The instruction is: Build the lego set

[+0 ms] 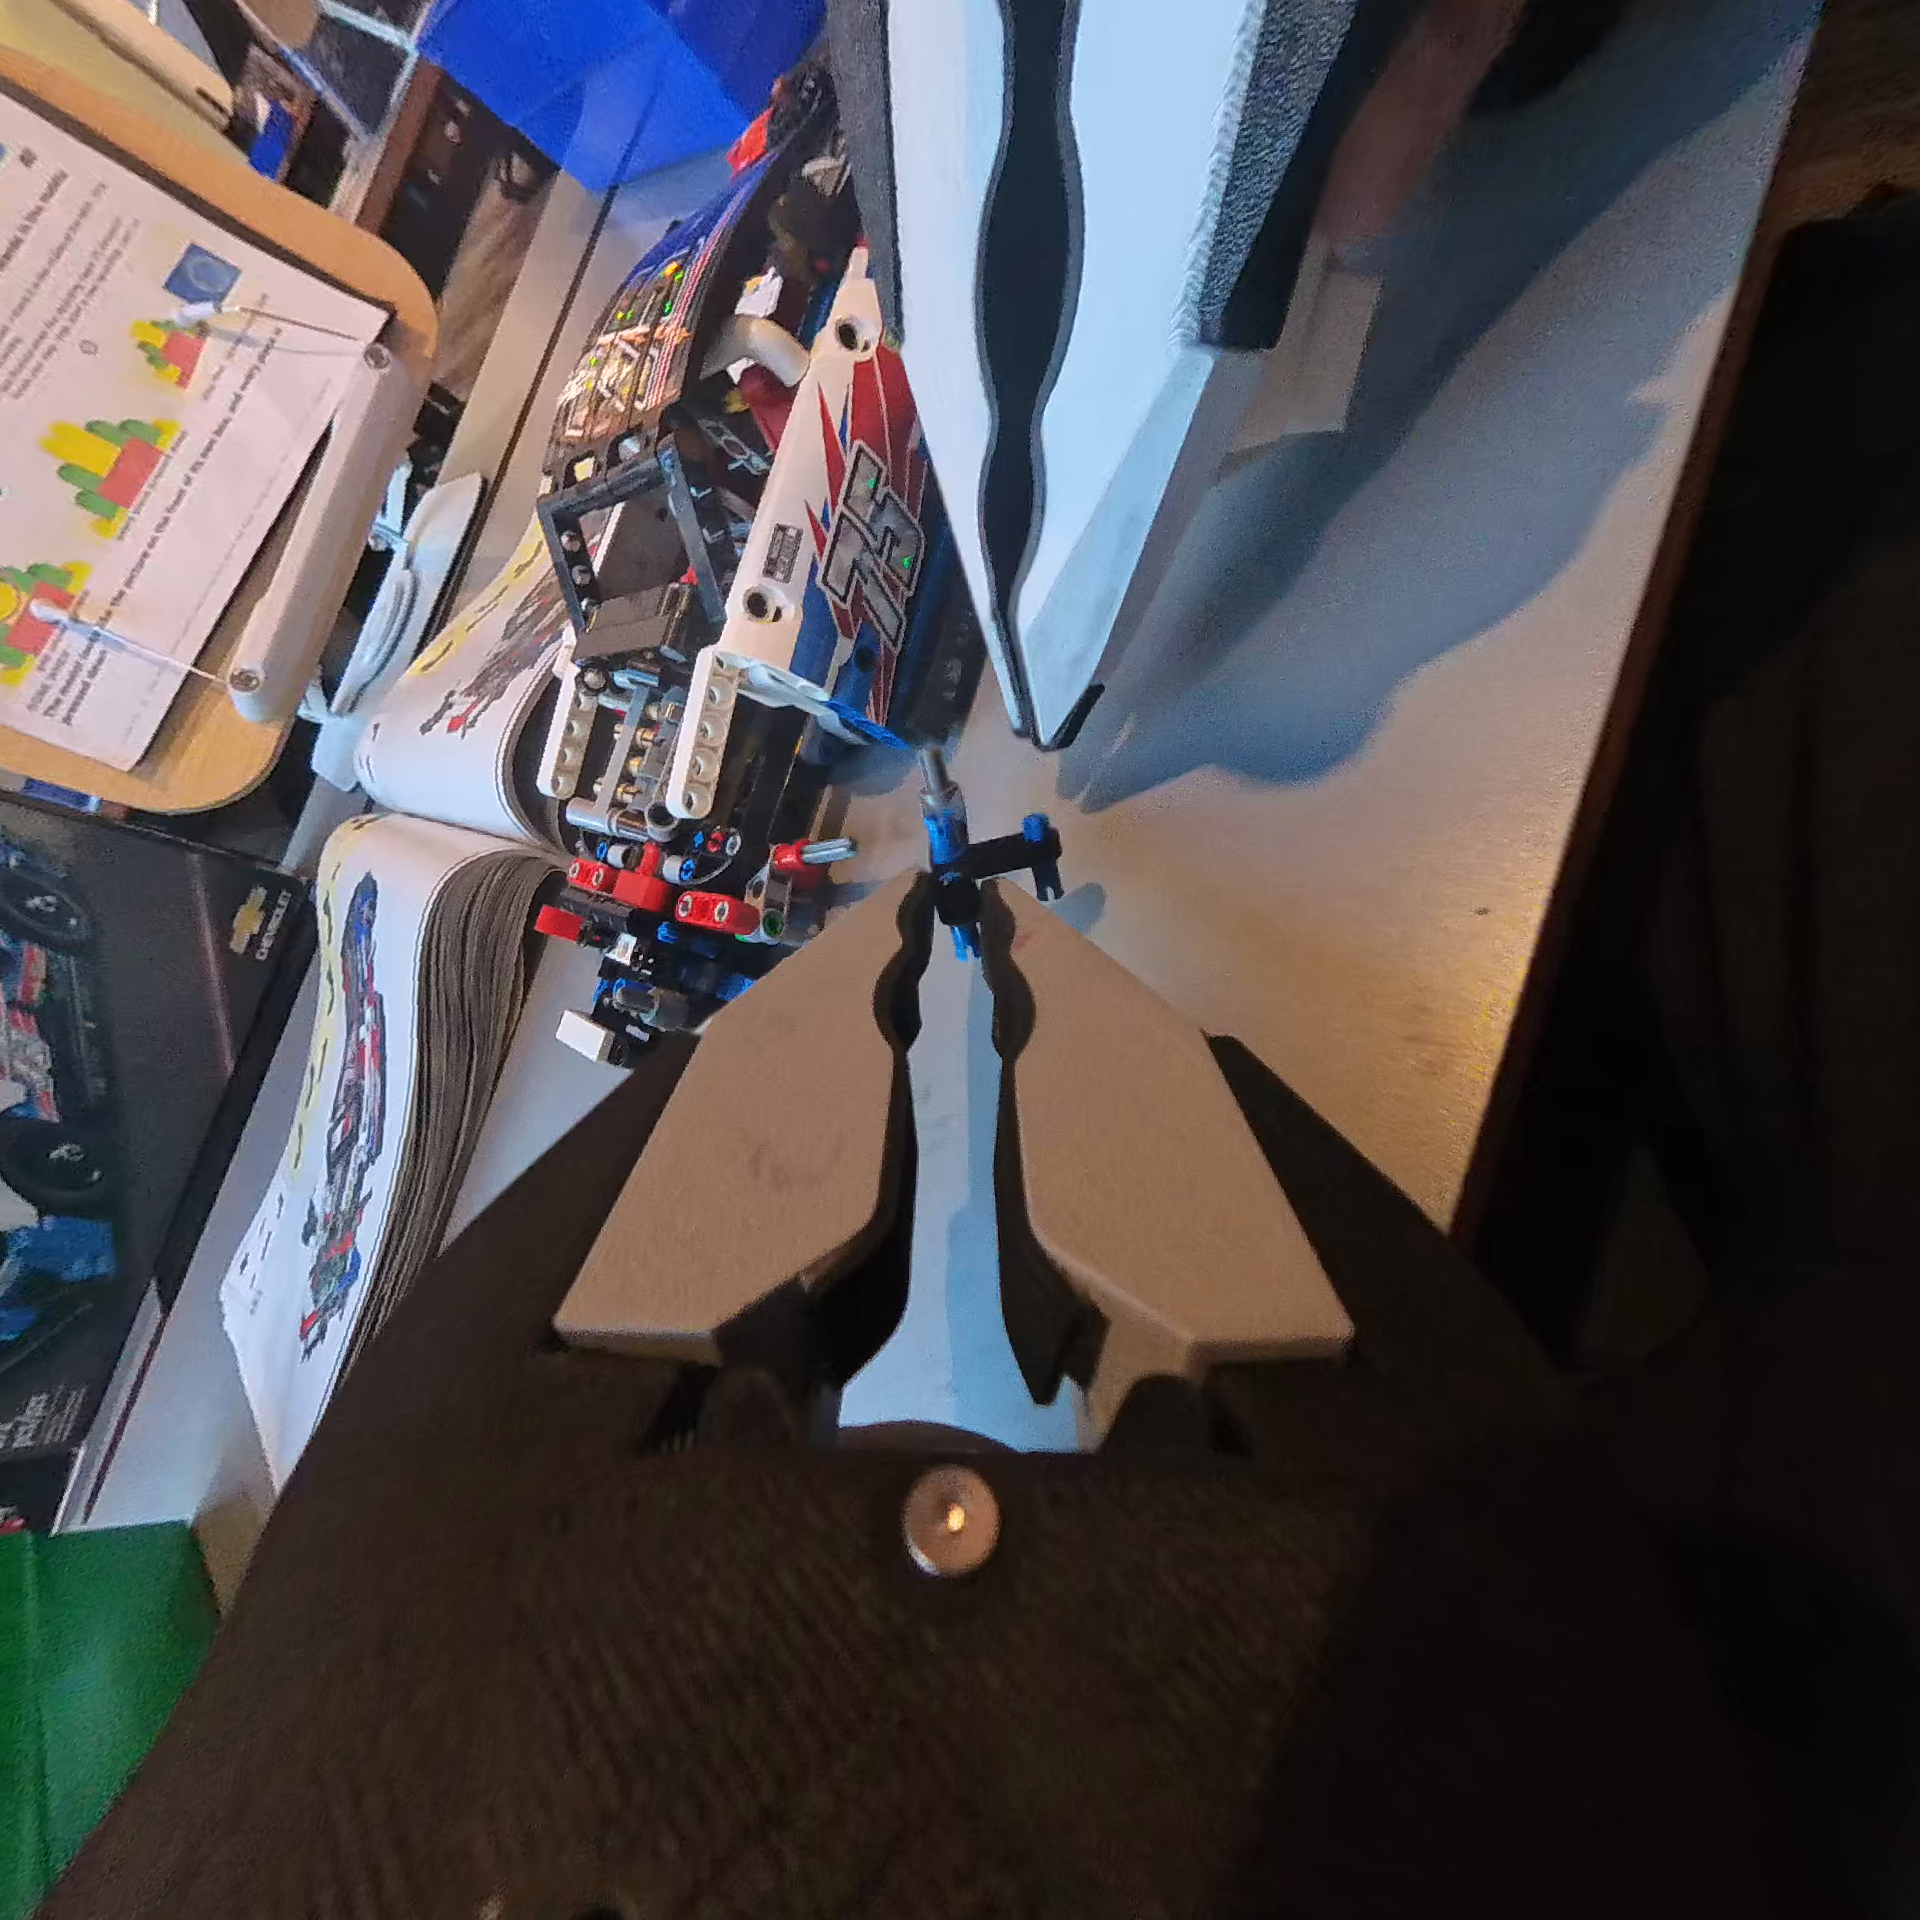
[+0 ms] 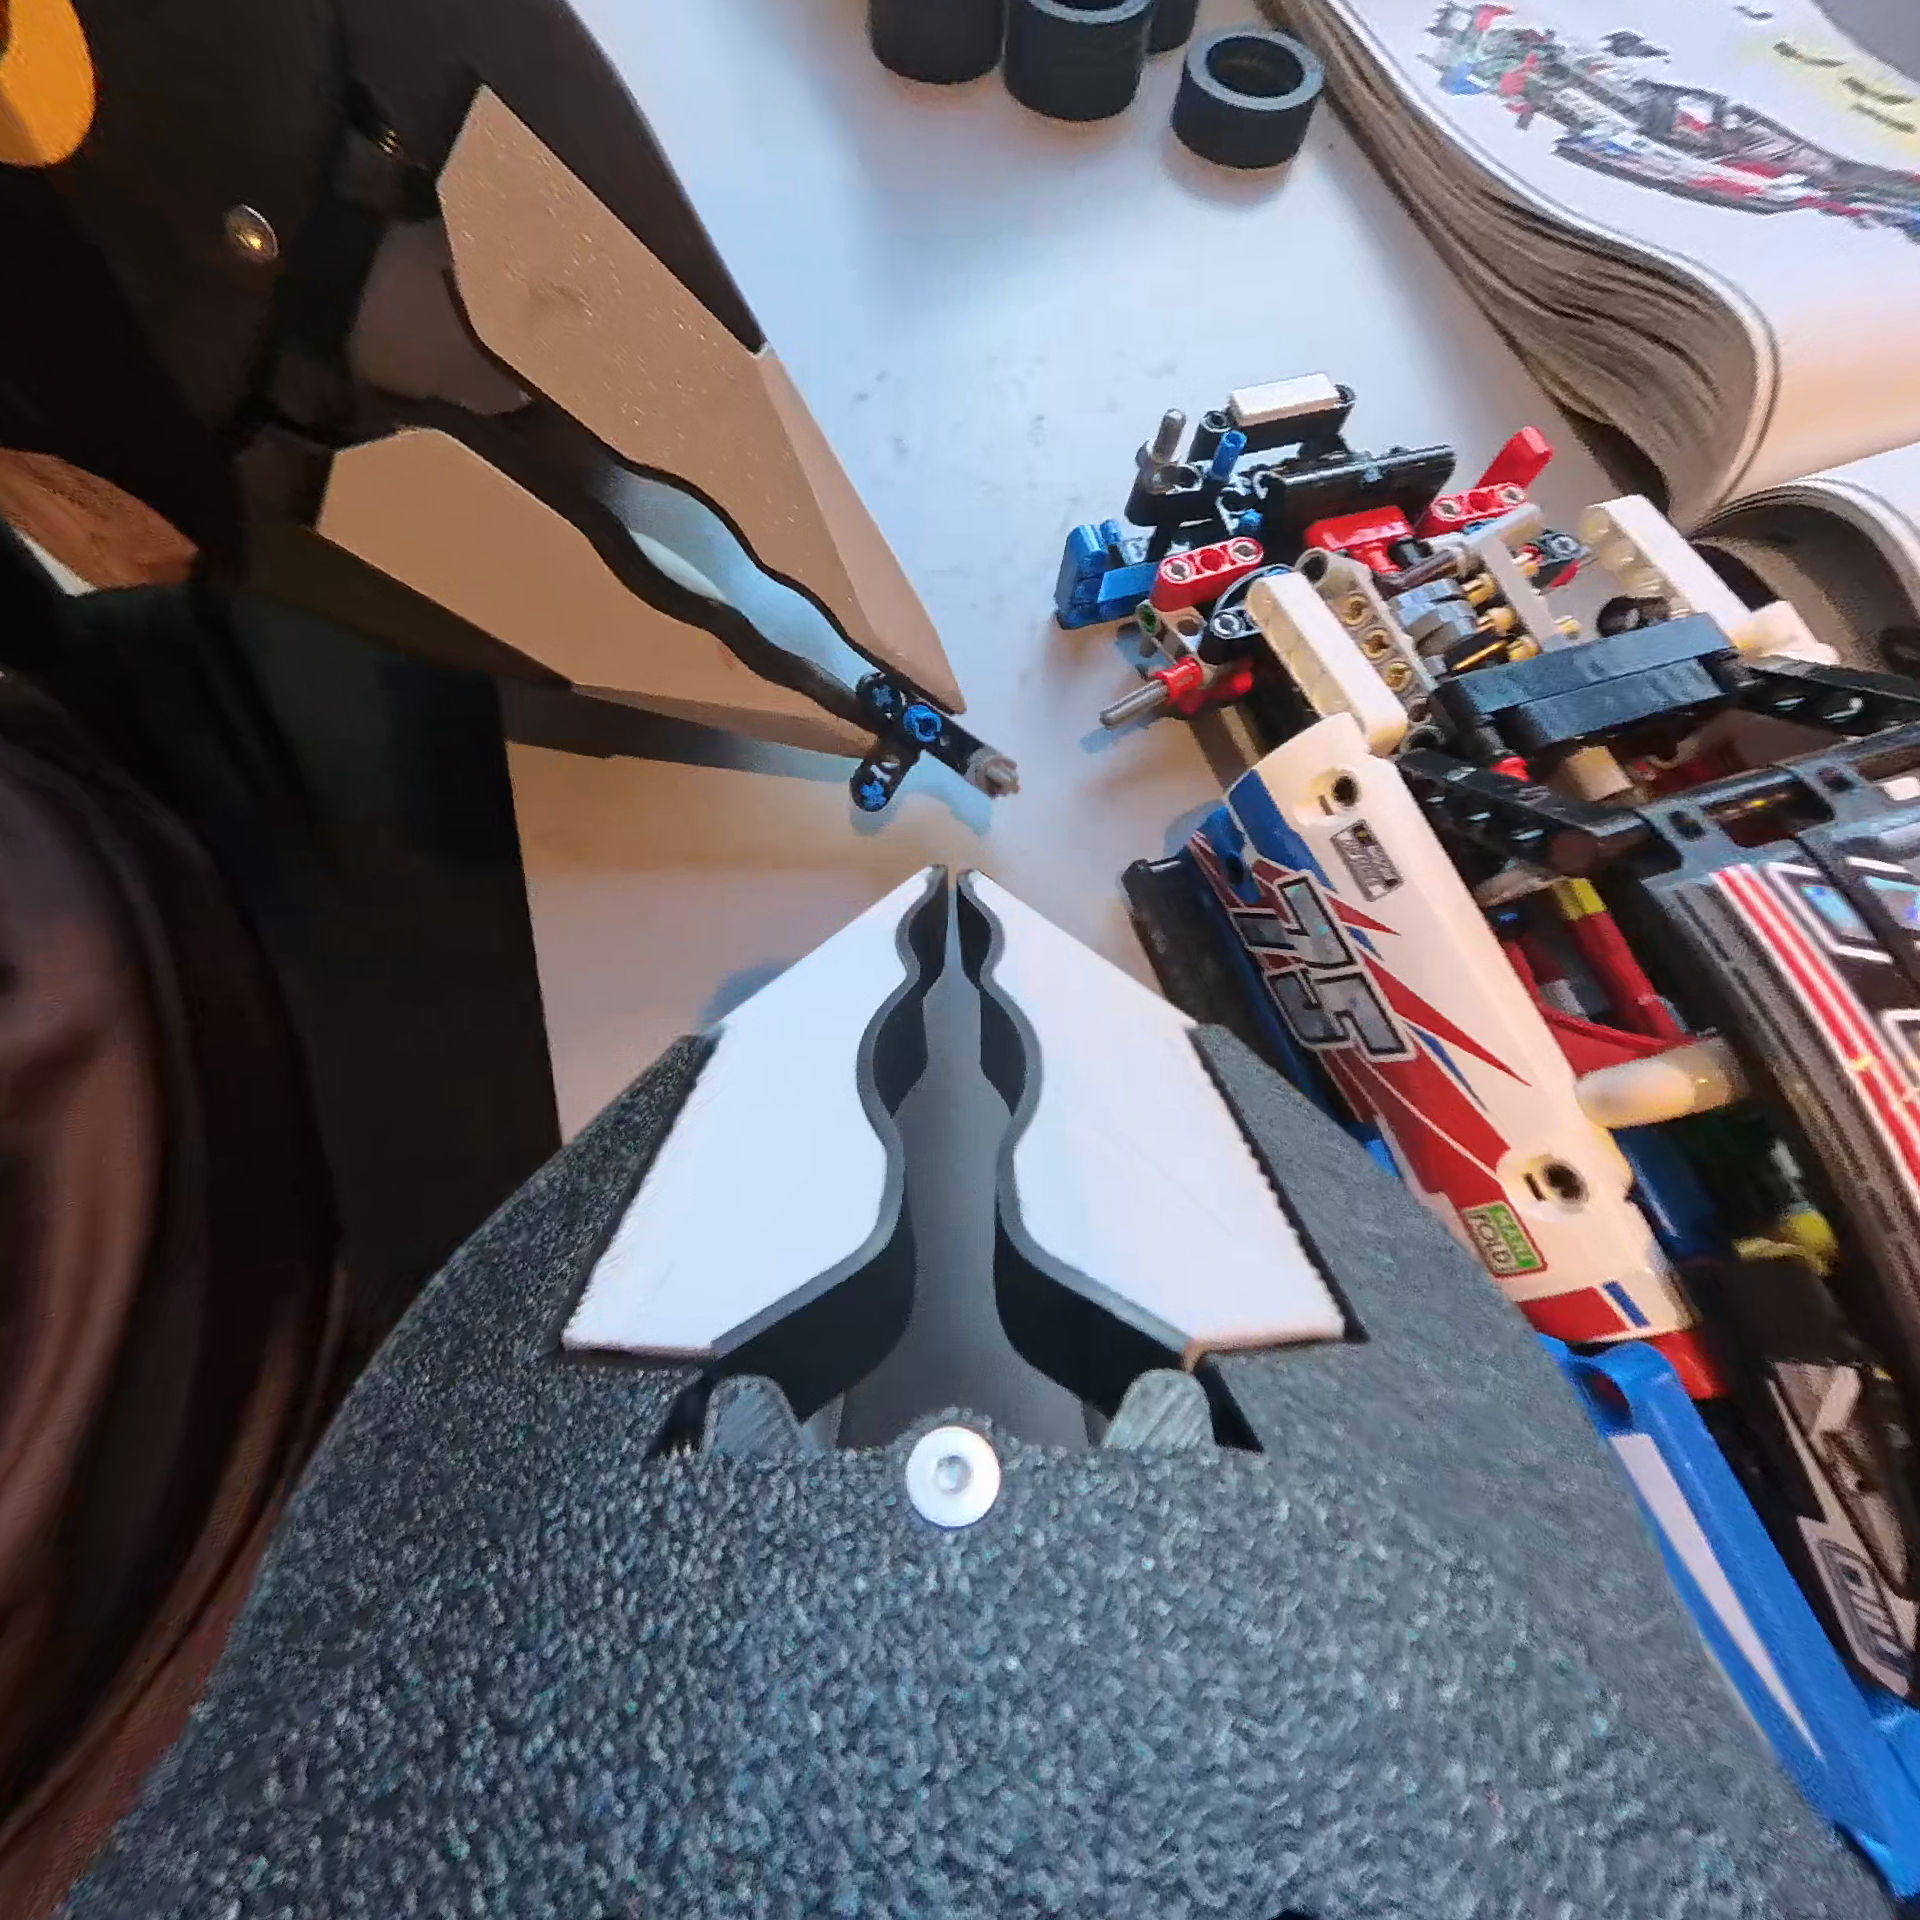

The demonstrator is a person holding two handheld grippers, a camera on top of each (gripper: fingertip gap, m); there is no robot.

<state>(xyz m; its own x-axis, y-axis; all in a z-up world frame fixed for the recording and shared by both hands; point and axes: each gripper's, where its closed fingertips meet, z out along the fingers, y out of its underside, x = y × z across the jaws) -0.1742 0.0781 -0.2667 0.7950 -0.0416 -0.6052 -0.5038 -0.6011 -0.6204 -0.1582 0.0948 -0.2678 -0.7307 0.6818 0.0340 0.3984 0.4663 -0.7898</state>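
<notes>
My left gripper [image 1: 951, 899] is shut on a small black Technic piece [image 1: 987, 850] with blue pins and a grey axle end, held just above the white table. The right wrist view shows that gripper [image 2: 914, 722] at upper left, with the piece [image 2: 935, 736] sticking out of its tips. My right gripper [image 2: 951, 883] is shut and empty, its tips a short way from the piece; it also shows in the left wrist view [image 1: 1049, 727]. The part-built white, blue and red race car [image 1: 748, 582] lies beside both grippers, and fills the right side of the right wrist view [image 2: 1455, 883].
An open instruction booklet [image 1: 353, 1039] lies under and beside the car, also at the top right of the right wrist view [image 2: 1662, 156]. Several black tyres [image 2: 1247, 94] stand at the far table edge. The set's dark box [image 1: 104, 1039] and a paper stand [image 1: 156, 416] are left. The grippers are tip to tip, or close to it.
</notes>
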